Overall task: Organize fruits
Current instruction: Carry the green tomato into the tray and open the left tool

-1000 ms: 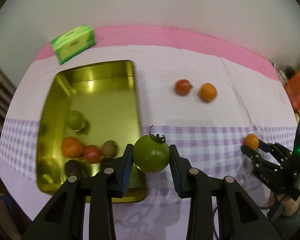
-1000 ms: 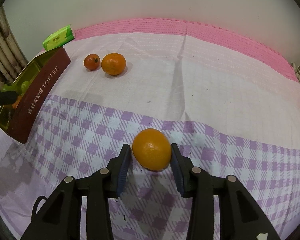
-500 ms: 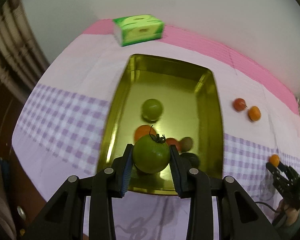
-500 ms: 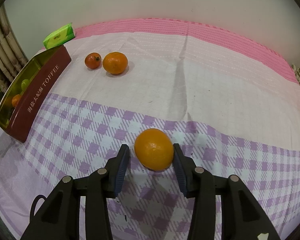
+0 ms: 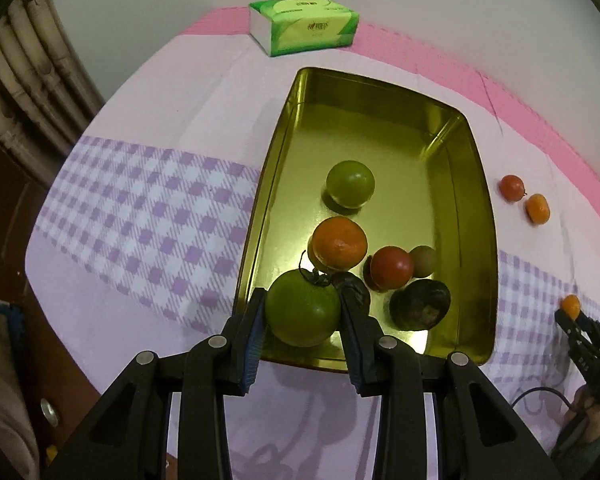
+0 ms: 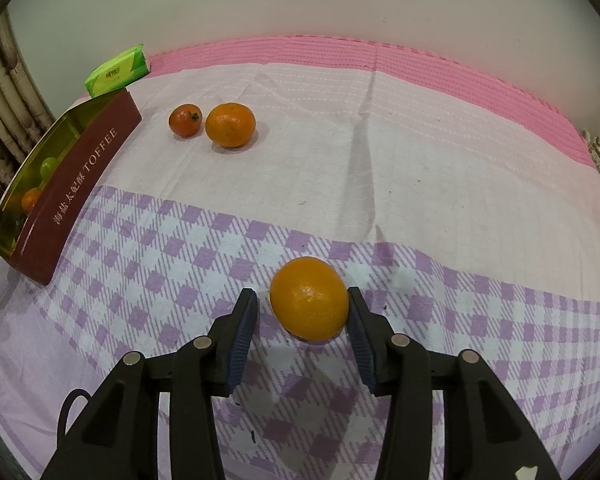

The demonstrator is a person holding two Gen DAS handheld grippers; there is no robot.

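Observation:
My left gripper [image 5: 302, 312] is shut on a green tomato [image 5: 302, 313] with a dark stalk and holds it over the near end of the gold tin [image 5: 384, 92]. In the tin lie a green fruit [image 5: 350, 183], an orange [image 5: 340, 242], a red tomato [image 5: 392, 267], a small brown fruit [image 5: 423, 261] and a dark fruit [image 5: 420, 304]. My right gripper [image 6: 302, 312] is open around an orange [image 6: 309, 298] that rests on the checked cloth; the left pad stands clear of it. A small red tomato [image 6: 185, 120] and another orange [image 6: 230, 125] lie farther back.
The tin's maroon side [image 6: 76, 196] reads TOFFEE at the left of the right wrist view. A green tissue pack [image 5: 303, 25] lies beyond the tin by the wall. The cloth [image 6: 380, 160] covers the table; bamboo-like poles [image 5: 28, 80] stand at the left.
My left gripper has carried the green tomato leftward to above the tin's near end. My right gripper's jaws have opened from the orange, which now rests on the cloth.

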